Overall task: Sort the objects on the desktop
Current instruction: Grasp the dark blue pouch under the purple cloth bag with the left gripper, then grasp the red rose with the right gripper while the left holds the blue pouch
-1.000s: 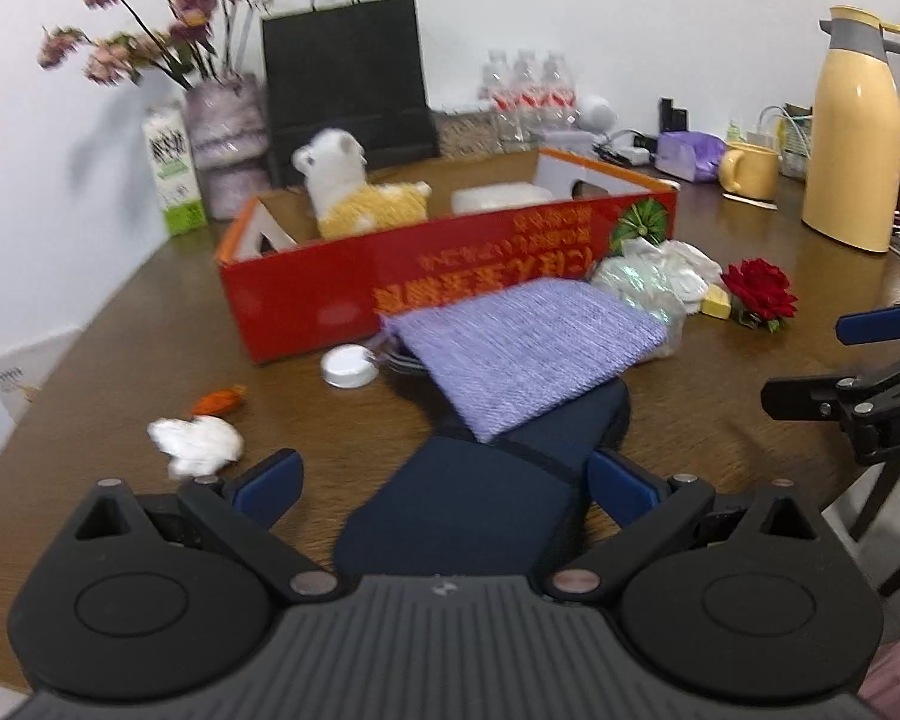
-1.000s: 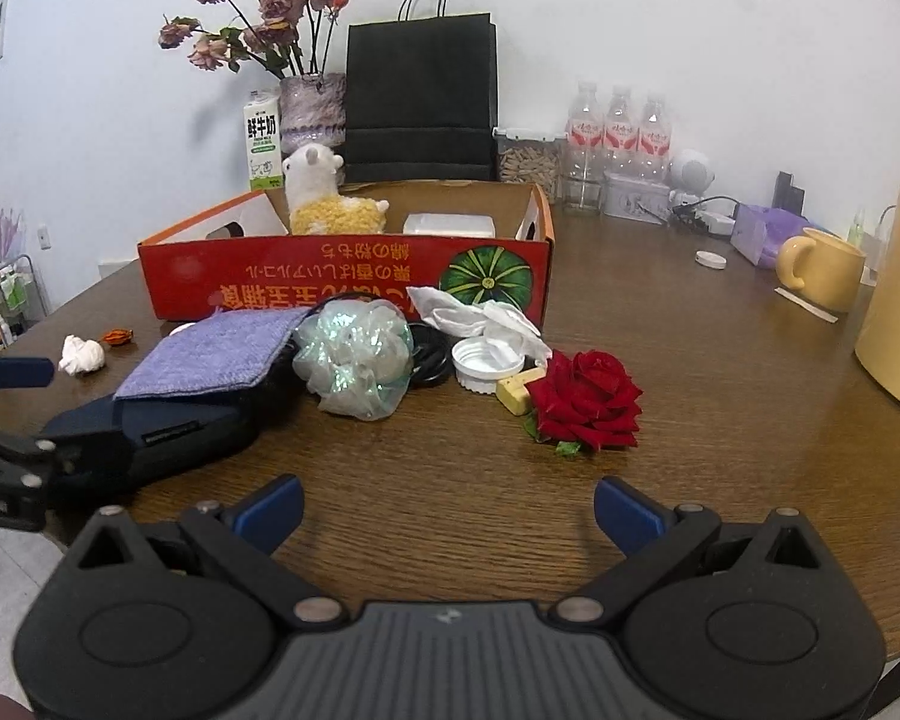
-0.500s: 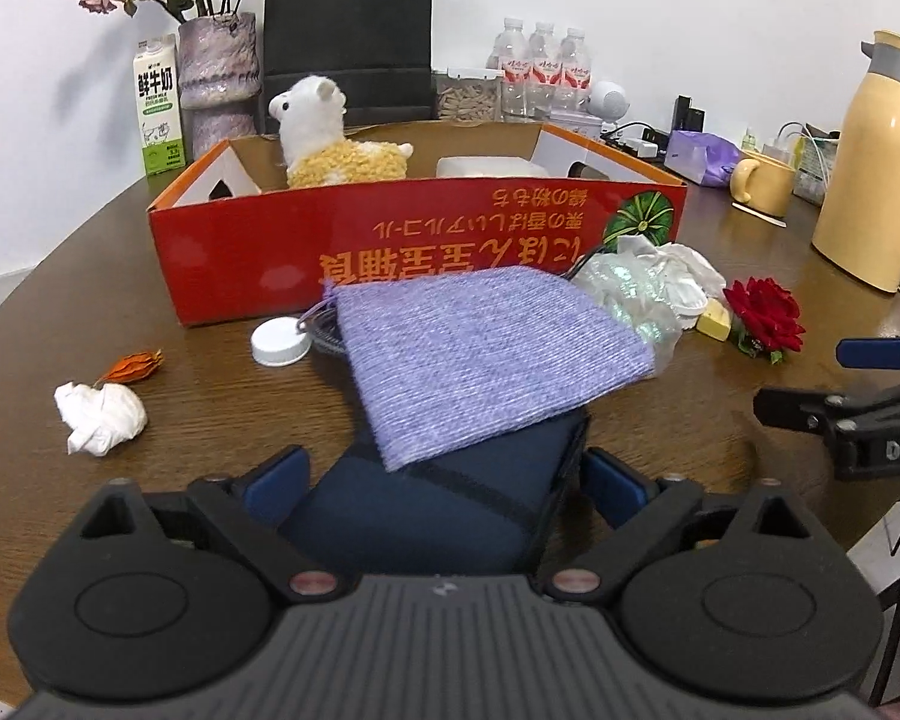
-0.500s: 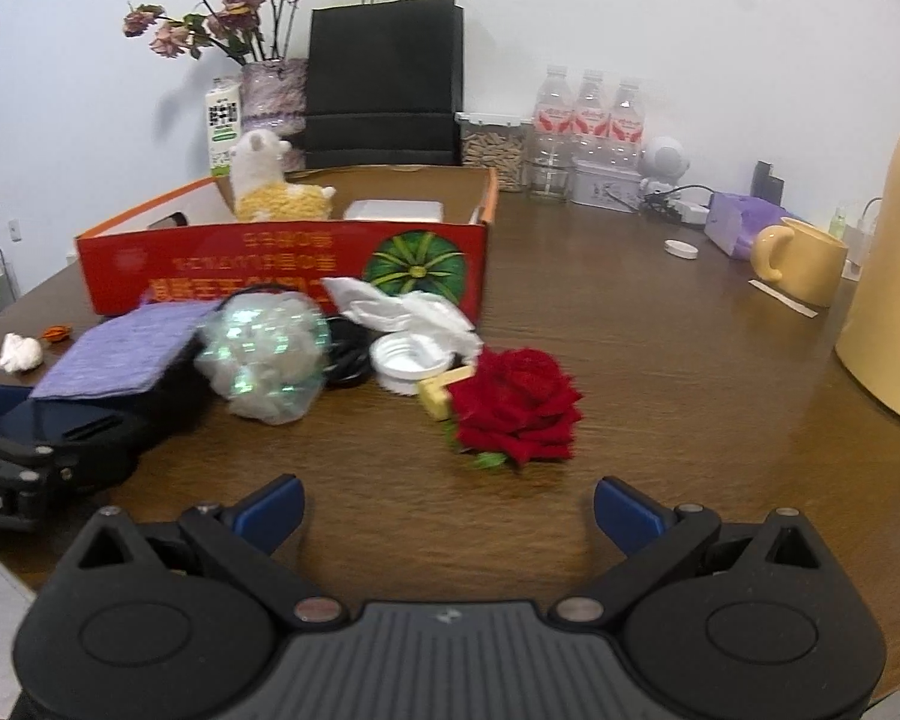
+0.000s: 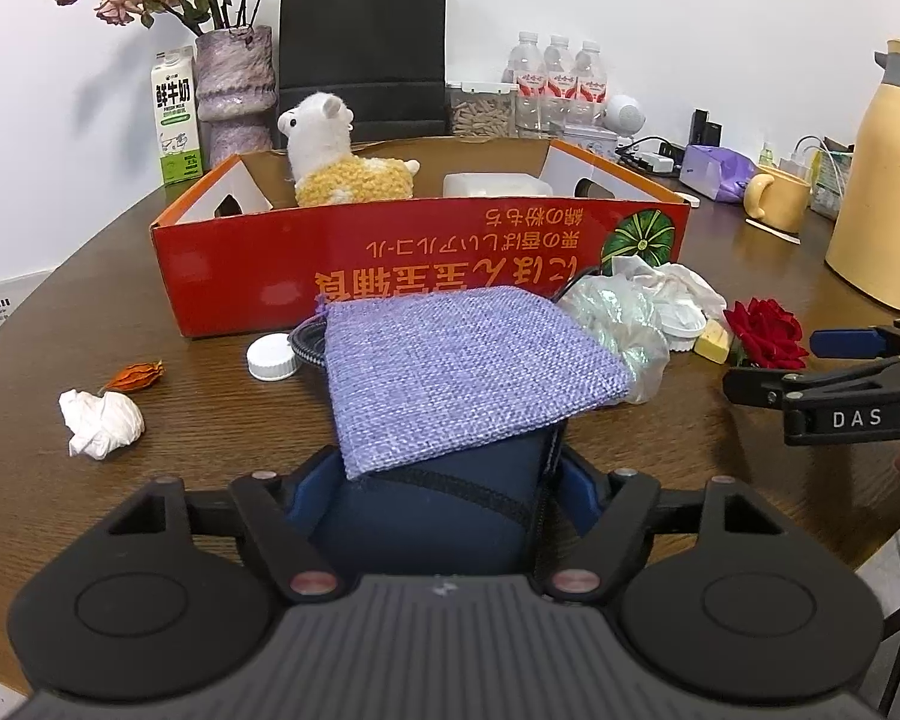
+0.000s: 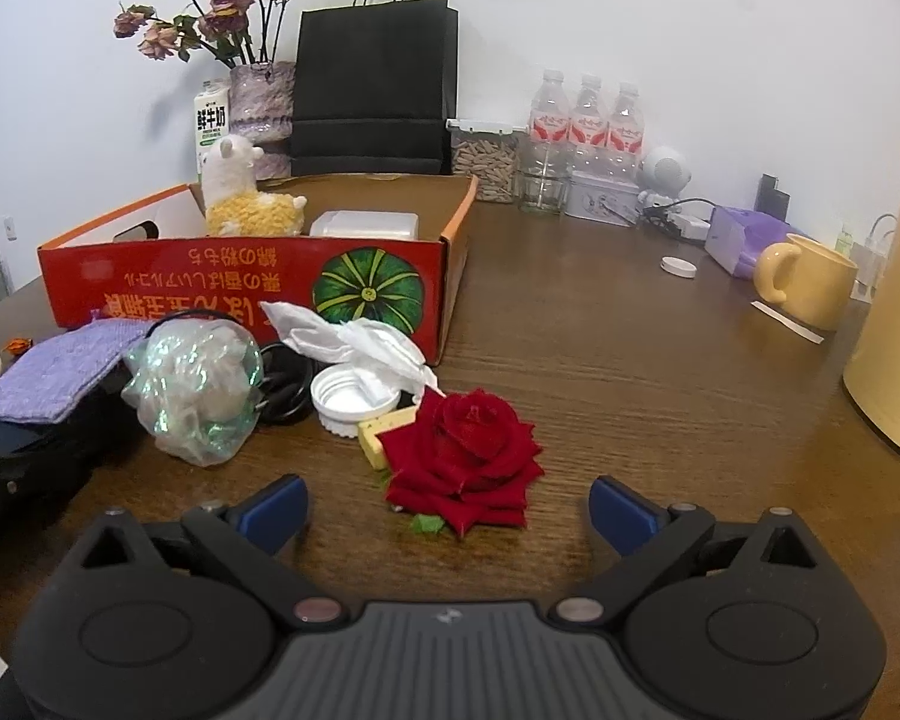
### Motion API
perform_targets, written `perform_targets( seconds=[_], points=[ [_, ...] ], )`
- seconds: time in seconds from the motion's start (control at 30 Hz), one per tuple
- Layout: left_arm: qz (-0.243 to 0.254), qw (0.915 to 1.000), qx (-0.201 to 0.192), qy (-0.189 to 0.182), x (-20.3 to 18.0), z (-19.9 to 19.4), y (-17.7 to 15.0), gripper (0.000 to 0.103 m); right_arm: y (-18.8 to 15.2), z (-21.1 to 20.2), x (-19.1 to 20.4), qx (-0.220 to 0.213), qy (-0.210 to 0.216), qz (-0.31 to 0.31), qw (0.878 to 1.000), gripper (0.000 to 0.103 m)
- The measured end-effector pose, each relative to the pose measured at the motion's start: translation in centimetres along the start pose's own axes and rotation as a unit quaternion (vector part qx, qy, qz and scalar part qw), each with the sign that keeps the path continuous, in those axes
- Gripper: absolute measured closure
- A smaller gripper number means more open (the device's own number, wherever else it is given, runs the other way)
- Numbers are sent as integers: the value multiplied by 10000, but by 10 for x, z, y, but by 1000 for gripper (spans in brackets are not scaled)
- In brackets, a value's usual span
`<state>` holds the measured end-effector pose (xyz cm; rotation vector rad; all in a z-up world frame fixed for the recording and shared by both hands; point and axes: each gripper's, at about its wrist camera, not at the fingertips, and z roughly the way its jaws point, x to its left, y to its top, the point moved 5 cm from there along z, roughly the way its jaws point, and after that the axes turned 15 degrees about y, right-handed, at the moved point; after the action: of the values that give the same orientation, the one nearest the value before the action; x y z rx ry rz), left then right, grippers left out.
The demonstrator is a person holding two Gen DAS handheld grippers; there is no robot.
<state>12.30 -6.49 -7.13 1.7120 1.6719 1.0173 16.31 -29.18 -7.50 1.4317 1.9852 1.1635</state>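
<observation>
A navy zip case (image 5: 438, 516) lies at the table's near edge with a purple woven pouch (image 5: 462, 372) draped over its far end. My left gripper (image 5: 441, 492) straddles the case, and its closing jaws have their blue pads against both sides. A red rose (image 6: 462, 462) lies just ahead of my right gripper (image 6: 447, 507). Those jaws are wide and starting to close, and the rose's near petals sit between the fingertips without touching them. Behind stands the red cardboard box (image 5: 390, 264), holding a plush alpaca (image 5: 342, 168) and a white container (image 5: 492, 185).
Beside the rose lie a crinkled plastic wrap (image 6: 195, 390), a white lid (image 6: 354, 402), tissue (image 6: 354, 339) and a yellow block (image 6: 384, 429). Left of the case are a paper wad (image 5: 102, 423), a dried husk (image 5: 135, 375) and a cap (image 5: 272, 357). A yellow jug (image 5: 888, 180) and mug (image 6: 810, 282) stand right.
Both grippers moved forward: the left slid further over the navy case and its jaws narrowed onto it. The right came up to the rose, which now lies between its fingertips.
</observation>
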Motion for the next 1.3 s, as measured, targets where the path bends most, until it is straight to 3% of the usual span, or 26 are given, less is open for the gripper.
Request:
perform_targets(
  seconds=[0.3, 0.37, 0.5, 0.67, 0.93, 1.3],
  points=[
    [-18, 10000, 4, 15, -1, 0, 0, 29, 2, 3, -5, -53, 141, 69, 9999, 21],
    [-18, 10000, 5, 12, -2, 0, 0, 29, 1, 4, -6, -51, 190, 70, 9998, 29],
    [-21, 10000, 7, 10, -1, 0, 0, 29, 1, 1, -5, -133, 252, 76, 9996, 57],
    [12, 10000, -13, 22, -3, 0, 1, 29, -1, -3, -2, -194, 386, 75, 9990, 60],
    [11, 9998, -61, -198, -1, -11, 3, 40, -4, -18, 7, -325, 421, 78, 9986, 60],
    [-86, 9974, -587, -417, 9, -45, 19, 40, 6, -36, 20, -490, 377, -20, 9981, 60]
  ],
)
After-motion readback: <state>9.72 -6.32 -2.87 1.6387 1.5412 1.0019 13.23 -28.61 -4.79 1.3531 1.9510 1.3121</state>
